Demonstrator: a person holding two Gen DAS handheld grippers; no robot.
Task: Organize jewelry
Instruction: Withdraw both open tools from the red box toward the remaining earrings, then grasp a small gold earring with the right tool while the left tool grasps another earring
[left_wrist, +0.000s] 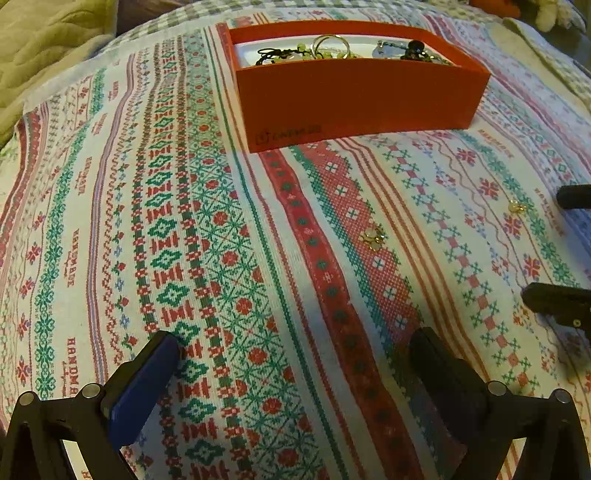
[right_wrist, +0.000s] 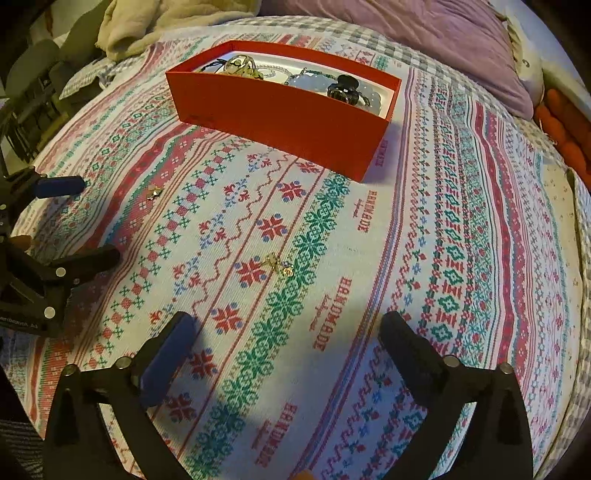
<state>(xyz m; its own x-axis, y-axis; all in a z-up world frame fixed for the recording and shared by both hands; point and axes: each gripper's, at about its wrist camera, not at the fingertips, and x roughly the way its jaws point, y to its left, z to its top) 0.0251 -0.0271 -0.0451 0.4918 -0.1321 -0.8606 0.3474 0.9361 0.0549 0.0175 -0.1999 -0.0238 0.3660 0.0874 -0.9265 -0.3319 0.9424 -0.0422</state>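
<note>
A red box (left_wrist: 354, 99) holding several jewelry pieces (left_wrist: 328, 48) stands on the patterned cloth; it also shows in the right wrist view (right_wrist: 280, 122). Two small gold earrings lie loose on the cloth: one earring (left_wrist: 373, 236) ahead of my left gripper (left_wrist: 295, 350), another earring (left_wrist: 517, 206) further right. In the right wrist view they are the near earring (right_wrist: 280, 264) ahead of my right gripper (right_wrist: 288, 328) and the left earring (right_wrist: 154, 192). Both grippers are open and empty. The right gripper's fingers (left_wrist: 561, 302) show at the left view's right edge; the left gripper's fingers (right_wrist: 59, 186) show at the right view's left edge.
A patterned knitted-look cloth (left_wrist: 207, 258) covers a bed. A beige blanket (right_wrist: 155, 26) and a purple cover (right_wrist: 424, 33) lie behind the box. An orange cushion (right_wrist: 565, 129) sits at far right.
</note>
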